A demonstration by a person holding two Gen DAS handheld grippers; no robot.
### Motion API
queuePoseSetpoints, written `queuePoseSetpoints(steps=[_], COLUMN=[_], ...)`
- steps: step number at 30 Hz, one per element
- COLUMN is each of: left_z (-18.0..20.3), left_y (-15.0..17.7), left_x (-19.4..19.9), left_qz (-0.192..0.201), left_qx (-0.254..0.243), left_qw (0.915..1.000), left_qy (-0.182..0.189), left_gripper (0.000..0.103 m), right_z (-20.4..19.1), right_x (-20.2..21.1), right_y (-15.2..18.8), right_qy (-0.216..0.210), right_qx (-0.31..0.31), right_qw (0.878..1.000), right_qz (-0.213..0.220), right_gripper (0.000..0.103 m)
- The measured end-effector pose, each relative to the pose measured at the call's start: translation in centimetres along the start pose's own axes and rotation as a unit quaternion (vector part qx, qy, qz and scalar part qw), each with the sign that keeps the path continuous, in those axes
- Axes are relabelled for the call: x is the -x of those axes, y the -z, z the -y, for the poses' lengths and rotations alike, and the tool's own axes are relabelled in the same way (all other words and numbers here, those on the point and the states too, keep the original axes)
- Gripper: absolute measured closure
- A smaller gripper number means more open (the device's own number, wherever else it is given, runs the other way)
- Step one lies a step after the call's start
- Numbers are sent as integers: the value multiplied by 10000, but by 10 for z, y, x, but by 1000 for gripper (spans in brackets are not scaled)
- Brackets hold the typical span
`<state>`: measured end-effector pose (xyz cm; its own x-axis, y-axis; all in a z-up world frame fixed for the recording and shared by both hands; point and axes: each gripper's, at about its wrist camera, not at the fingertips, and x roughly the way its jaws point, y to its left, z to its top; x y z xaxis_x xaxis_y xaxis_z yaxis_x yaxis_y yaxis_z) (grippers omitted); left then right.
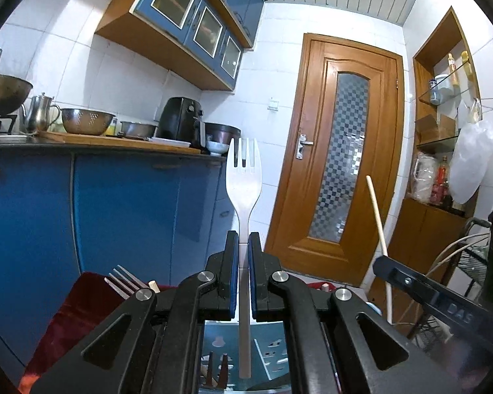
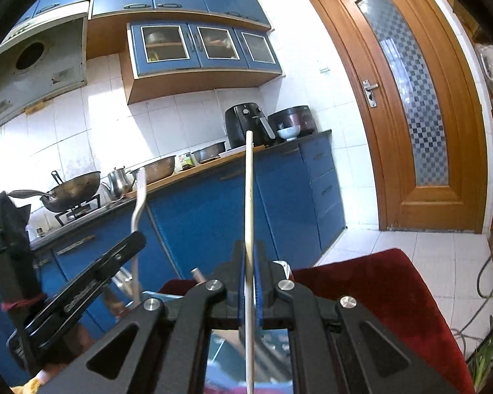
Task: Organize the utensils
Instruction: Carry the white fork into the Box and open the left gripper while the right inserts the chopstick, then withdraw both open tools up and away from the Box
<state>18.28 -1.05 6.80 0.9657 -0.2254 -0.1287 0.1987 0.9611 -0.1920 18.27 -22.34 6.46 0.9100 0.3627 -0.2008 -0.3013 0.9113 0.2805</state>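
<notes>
Both jaws are clamped: my left gripper (image 1: pixel 244 252) holds the fork (image 1: pixel 244 177) upright, my right gripper (image 2: pixel 249 262) the chopstick (image 2: pixel 249 190). I'd lower each handle-first, slowly, into the blue holder (image 1: pixel 266 348) below.

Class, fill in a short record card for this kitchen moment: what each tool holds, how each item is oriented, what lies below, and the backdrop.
left tool: shut on the fork, tines pointing up
right tool: shut on the chopstick, roughly upright
fork grip: mid-handle, handle end hanging below the jaws
below left tool: blue utensil holder with perforated walls
spare fork: tines poke out at lower left
red cloth: beneath both tools
backdrop: blue cabinets, wooden door, air fryer on counter
</notes>
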Motion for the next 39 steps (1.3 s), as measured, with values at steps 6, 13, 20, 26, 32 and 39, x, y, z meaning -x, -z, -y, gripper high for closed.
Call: queuePoseSetpoints(steps=[6,13,20,26,32,39], left_z=[7,8,6,3,7,16], left_y=[6,7,6,3,-5,-13], left_x=[4,7,8,11,19,41], left_qz=[232,340,161,107,30,-118], left_qx=[-179,-257,-144,-51,-159,-369], left_qw=[9995,9990,9997,9999,9998,9991], left_qy=[-79,-114,-63,-90,-121,-174], left_gripper=[99,98,64,64,64,63], right_z=[0,-2,-4,-1,2,-7], right_x=[-15,-16,-11,-2,13,37], right_y=[8,19,19,20,15,12], right_qy=[156,204,186,179,110,78], right_qx=[299,459,438,289,111,65], right_qw=[9993,9987,9989,9994,9999,9999], right_qz=[142,80,41,3,23,-67], right_gripper=[97,97,89,87,79,70])
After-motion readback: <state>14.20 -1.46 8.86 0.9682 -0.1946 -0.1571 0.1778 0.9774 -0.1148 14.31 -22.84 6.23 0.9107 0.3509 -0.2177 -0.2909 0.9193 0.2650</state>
